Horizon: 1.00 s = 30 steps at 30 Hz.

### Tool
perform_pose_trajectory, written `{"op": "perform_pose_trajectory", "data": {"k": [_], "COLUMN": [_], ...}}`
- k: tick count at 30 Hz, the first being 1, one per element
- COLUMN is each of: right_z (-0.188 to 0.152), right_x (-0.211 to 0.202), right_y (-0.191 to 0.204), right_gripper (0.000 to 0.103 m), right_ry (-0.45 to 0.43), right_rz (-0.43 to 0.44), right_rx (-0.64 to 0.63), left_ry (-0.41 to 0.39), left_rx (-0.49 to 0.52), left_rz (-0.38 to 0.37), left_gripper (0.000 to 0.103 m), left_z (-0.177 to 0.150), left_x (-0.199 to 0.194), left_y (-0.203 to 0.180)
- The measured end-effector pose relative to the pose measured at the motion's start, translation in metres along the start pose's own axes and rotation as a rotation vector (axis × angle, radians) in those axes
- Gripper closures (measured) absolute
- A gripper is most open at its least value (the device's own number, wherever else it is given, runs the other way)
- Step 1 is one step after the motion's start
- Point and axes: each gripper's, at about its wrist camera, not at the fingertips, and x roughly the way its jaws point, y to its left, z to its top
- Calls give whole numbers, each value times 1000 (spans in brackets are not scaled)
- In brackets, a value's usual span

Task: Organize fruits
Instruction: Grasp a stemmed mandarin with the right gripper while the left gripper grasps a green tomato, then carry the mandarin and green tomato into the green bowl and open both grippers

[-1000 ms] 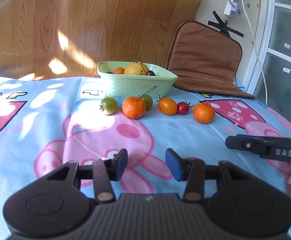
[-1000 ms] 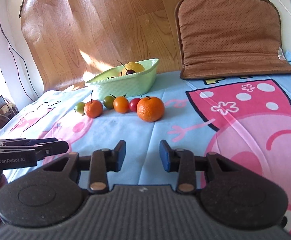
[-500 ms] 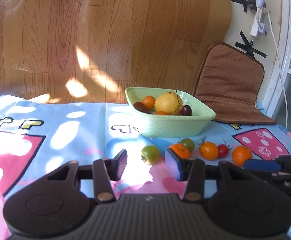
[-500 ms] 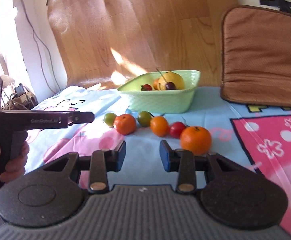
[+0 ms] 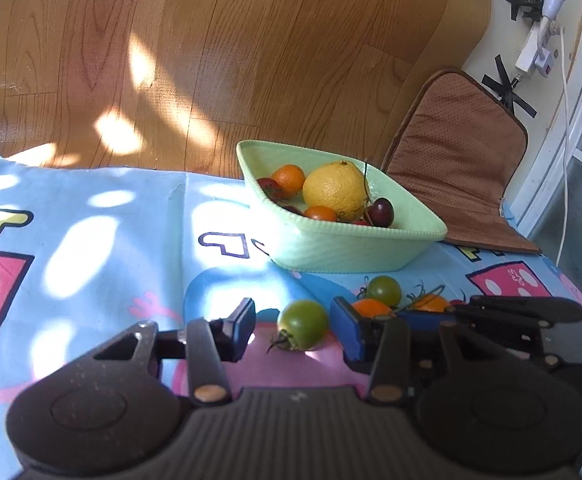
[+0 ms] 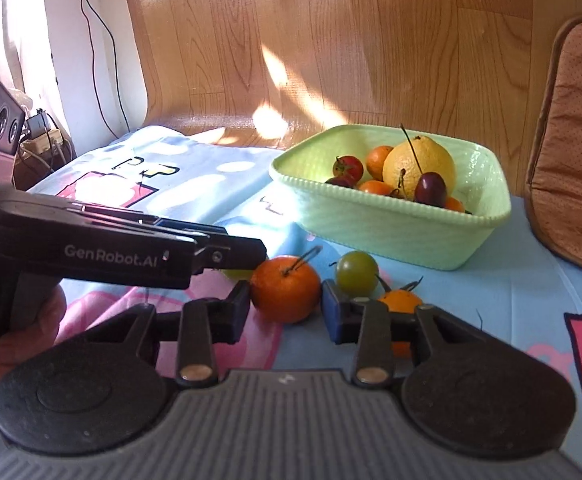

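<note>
Pick-up step in hand: left gripper (image 5: 291,326), fingers spread, brackets the green tomato (image 5: 302,324) at lower centre of frame; right gripper (image 6: 285,308), likewise spread, brackets the orange (image 6: 285,288). Neither fruit is pinched. Next move likely calls for closing, then lifting to the green bowl (image 5: 355,246) at centre right.

Left gripper (image 5: 293,328) jaws apart, low beside the green bowl (image 5: 331,240); right gripper (image 6: 285,306) likewise spread, just alongside.

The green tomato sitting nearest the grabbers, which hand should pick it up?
Probably the left. The left gripper has its open jaws on either side of the green tomato. The right gripper is lined up on the orange instead.
</note>
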Motion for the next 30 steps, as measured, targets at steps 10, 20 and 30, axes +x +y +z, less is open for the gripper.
{"op": "perform_pose_trajectory", "data": {"k": [10,20,30], "right_z": [-45,-75,-95], "right_x": [-77,-110,-119], "right_y": [-5,19,30], "right_gripper": [62,62,61], "right_ry": [-58,-67,-68], "right_rz": [-26,-16,-50], "right_rx": [139,138,99], "left_ry": [9,-51,-58], "left_rx": [62,83,126], "left_rz": [72,32,70], "left_gripper": [74,74,73], "left_z": [-5,-66,-101], "left_x": [4,-76,-94], "left_y": [-20,-69,-91]}}
